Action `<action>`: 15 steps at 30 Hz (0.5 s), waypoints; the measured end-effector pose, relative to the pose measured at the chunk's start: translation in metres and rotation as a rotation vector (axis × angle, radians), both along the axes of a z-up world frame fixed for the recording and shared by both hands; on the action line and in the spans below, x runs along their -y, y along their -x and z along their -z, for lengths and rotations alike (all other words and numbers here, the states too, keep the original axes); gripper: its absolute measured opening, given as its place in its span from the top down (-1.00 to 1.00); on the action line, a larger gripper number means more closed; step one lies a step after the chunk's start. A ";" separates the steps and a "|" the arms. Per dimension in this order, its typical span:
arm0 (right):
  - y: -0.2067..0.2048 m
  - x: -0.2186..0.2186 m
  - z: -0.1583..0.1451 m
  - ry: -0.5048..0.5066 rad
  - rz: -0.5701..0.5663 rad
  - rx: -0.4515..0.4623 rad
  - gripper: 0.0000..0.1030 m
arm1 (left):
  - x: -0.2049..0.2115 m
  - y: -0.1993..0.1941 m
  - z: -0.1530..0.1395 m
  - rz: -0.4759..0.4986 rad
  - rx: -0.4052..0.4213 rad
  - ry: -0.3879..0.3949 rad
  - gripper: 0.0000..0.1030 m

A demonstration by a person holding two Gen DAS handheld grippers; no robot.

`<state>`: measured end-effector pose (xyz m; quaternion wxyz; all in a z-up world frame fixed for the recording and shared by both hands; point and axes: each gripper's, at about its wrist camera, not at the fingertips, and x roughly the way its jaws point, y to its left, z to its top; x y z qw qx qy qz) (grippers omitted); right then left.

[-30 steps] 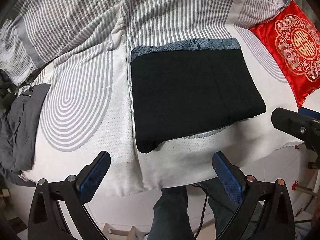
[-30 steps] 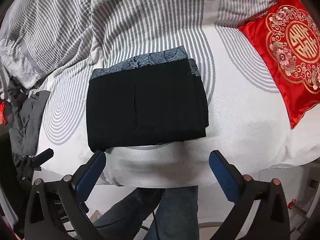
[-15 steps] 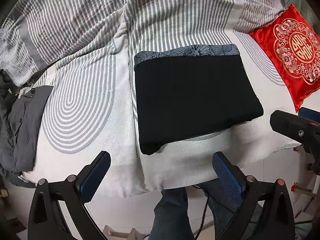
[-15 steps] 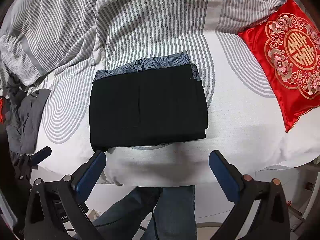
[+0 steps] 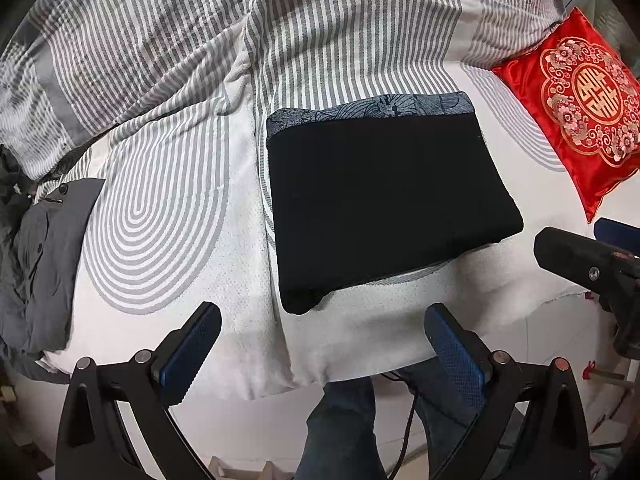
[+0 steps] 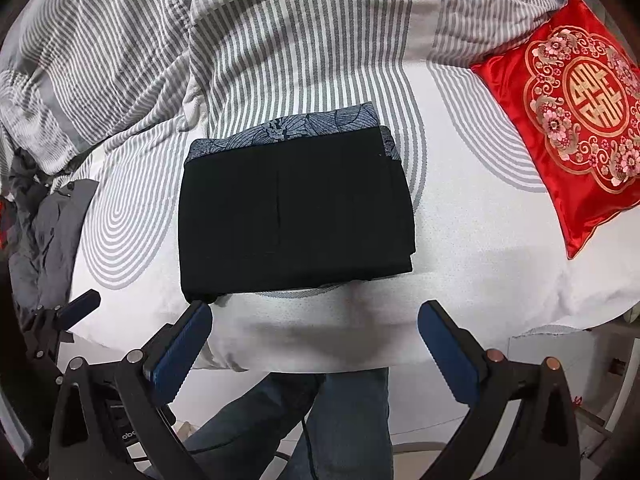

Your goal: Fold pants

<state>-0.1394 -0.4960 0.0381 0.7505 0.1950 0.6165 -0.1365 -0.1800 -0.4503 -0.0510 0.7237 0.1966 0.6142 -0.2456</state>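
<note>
The black pants (image 5: 384,204) lie folded into a flat rectangle on the bed, with a grey patterned band along the far edge; they also show in the right wrist view (image 6: 292,216). My left gripper (image 5: 324,344) is open and empty, held above the bed's near edge, apart from the pants. My right gripper (image 6: 316,344) is open and empty, also over the near edge, its left finger close to the pants' near left corner. The right gripper shows at the right of the left wrist view (image 5: 592,268).
A striped grey and white duvet (image 5: 280,32) covers the far part of the bed. A red embroidered cushion (image 6: 576,108) lies at the right. Grey clothes (image 5: 36,248) are piled at the left edge. The person's legs (image 6: 320,420) stand below the bed edge.
Both grippers have drawn back and up from the bed, so the folded pants look smaller and farther. The pants have not moved. Both grippers stay open.
</note>
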 end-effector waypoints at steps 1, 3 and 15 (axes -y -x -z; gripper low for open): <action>0.000 -0.001 0.000 0.001 0.000 0.000 -1.00 | 0.000 0.000 0.000 0.001 -0.001 0.001 -0.98; 0.000 -0.001 0.000 0.001 -0.001 -0.001 -1.00 | -0.001 0.000 0.000 0.003 -0.001 0.003 -0.98; 0.001 0.002 0.001 0.003 -0.008 -0.015 -1.00 | -0.001 0.001 -0.001 0.003 -0.014 0.031 -0.98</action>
